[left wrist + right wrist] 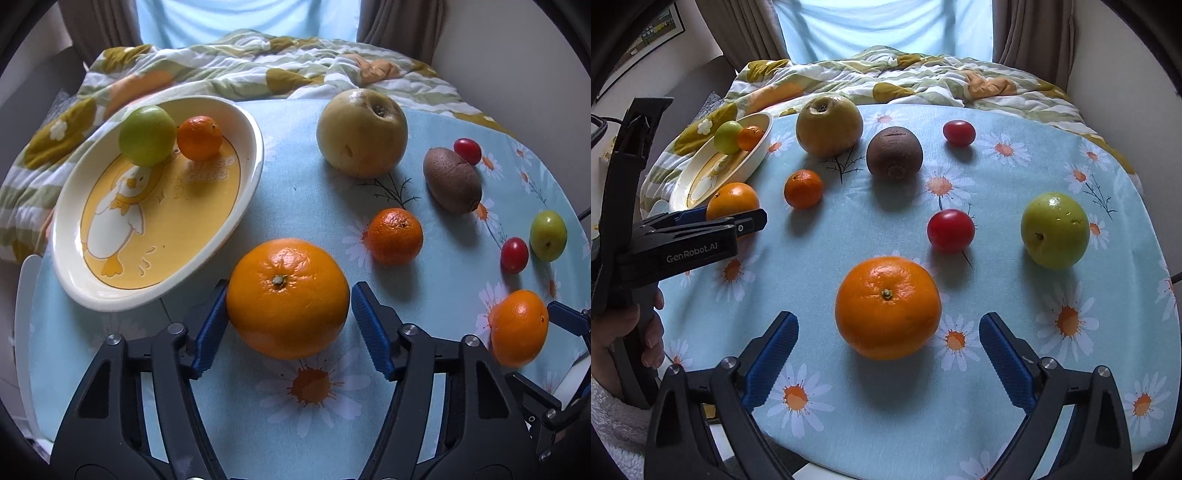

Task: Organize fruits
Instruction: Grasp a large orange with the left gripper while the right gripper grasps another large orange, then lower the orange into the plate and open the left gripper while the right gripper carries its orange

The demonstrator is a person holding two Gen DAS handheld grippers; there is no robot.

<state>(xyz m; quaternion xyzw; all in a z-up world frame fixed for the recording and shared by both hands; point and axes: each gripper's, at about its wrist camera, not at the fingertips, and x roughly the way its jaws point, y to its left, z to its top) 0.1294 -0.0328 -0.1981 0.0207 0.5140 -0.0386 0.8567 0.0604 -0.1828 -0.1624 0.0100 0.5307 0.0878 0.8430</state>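
Observation:
A big orange (288, 297) lies on the daisy tablecloth between the jaws of my left gripper (291, 288). The left pad touches its side and the right pad stands a sliver off, so the gripper is open. My right gripper (887, 318) is wide open, with a second orange (888, 308) lying between its blue fingertips (775, 343), untouched. The duck plate (251, 155) at the left holds a green fruit (147, 134) and a small mandarin (199, 137).
Loose on the cloth lie a pear (829, 125), a kiwi (894, 153), a small mandarin (803, 189), two cherry tomatoes (951, 230) (958, 132) and a green fruit (1054, 229). A rumpled quilt (886, 79) borders the far edge. A hand (613, 339) holds the left gripper.

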